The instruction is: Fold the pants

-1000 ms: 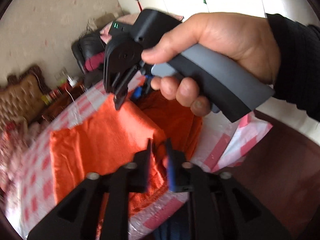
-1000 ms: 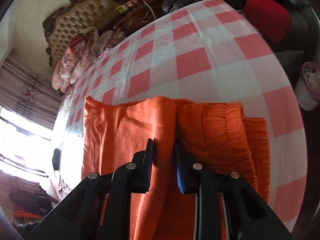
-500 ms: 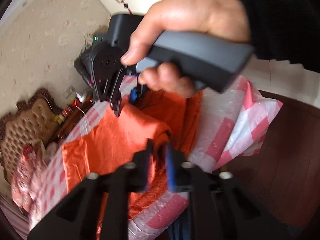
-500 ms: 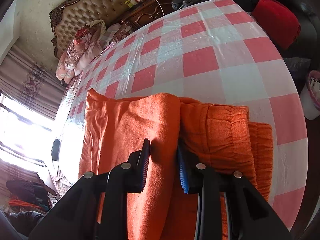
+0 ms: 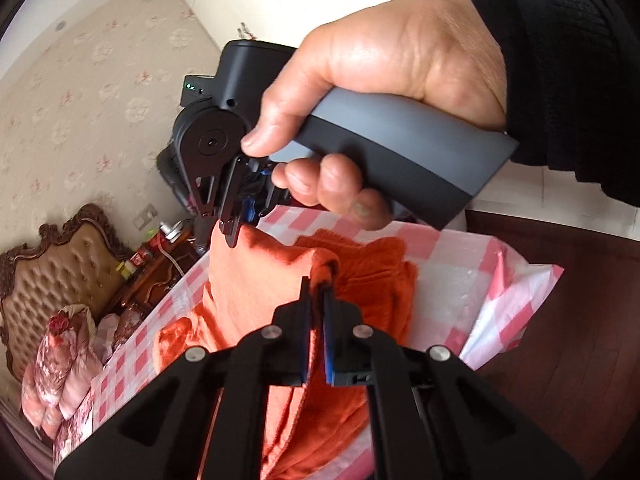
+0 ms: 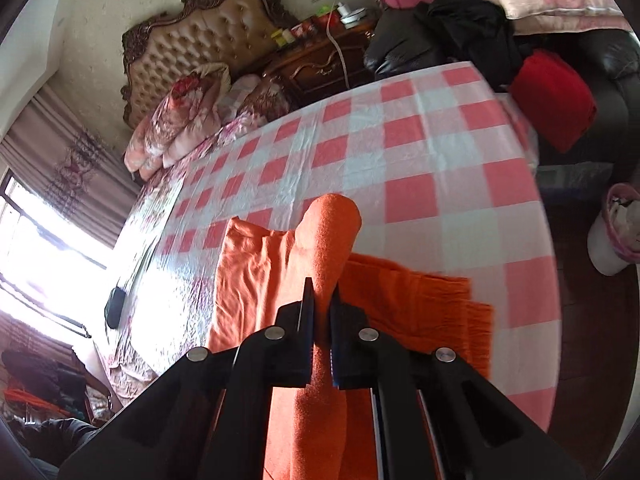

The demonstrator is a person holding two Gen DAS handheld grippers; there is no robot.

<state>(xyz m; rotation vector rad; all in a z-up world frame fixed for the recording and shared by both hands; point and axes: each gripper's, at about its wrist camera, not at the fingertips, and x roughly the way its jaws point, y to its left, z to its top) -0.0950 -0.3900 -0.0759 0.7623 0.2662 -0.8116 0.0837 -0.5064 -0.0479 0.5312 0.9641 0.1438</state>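
The orange pants [image 5: 256,280] lie partly folded on a red-and-white checked tablecloth [image 5: 472,256]. My left gripper [image 5: 316,285] is shut on a raised fold at the pants' near edge. Beyond it, a person's hand [image 5: 380,60] holds my right gripper [image 5: 230,236], which pinches the far end of the same fold. In the right wrist view the right gripper [image 6: 322,289] has its jaws closing tight on a ridge of the orange pants [image 6: 248,272], lifted off the tablecloth [image 6: 400,152]. The waistband part lies flat to the right.
A bed with a tufted headboard [image 6: 208,48] and floral bedding [image 6: 180,120] stands beyond the table. A dark sofa with a red cushion [image 6: 552,100] is at the right. A small bin [image 6: 616,232] stands on the dark floor beside the table.
Both grippers closed on the fold of the pants and rose, pulling the fabric edge up off the tablecloth into a ridge.
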